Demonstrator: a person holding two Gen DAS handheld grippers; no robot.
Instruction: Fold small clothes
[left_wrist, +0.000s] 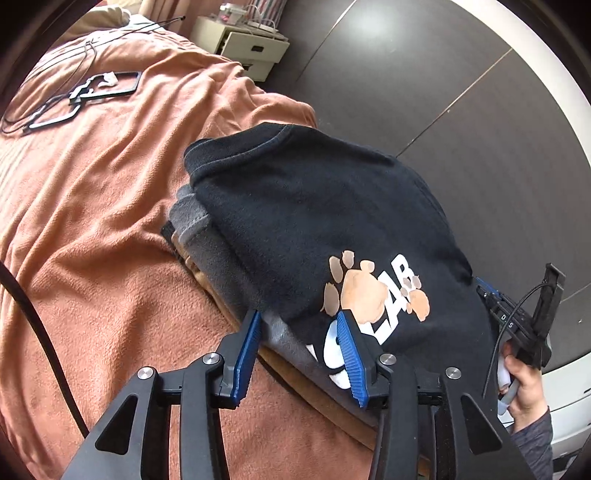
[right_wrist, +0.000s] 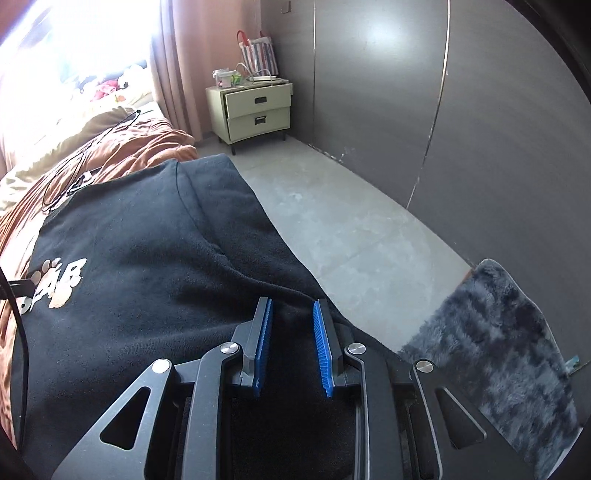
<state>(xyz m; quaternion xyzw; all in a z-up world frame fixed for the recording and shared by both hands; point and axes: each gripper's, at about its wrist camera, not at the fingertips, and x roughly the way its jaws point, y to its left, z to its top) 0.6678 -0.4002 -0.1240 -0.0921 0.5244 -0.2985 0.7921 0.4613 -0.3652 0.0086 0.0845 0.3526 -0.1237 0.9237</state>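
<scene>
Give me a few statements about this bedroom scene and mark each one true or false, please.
1. The black T-shirt lies on top of a pile of other folded clothes. True: a grey garment shows beneath its edge.
2. The left tool is clamped shut on the shirt. False: its blue pads stand apart, open, at the shirt's near edge.
3. The bedspread is orange-brown. True.
4. The shirt's print shows a star. False: it shows paw prints with white letters.
5. The right tool is open over the shirt. True.
6. The bedside cabinet has its drawers pulled out and hanging open. False: both drawers are closed.
</scene>
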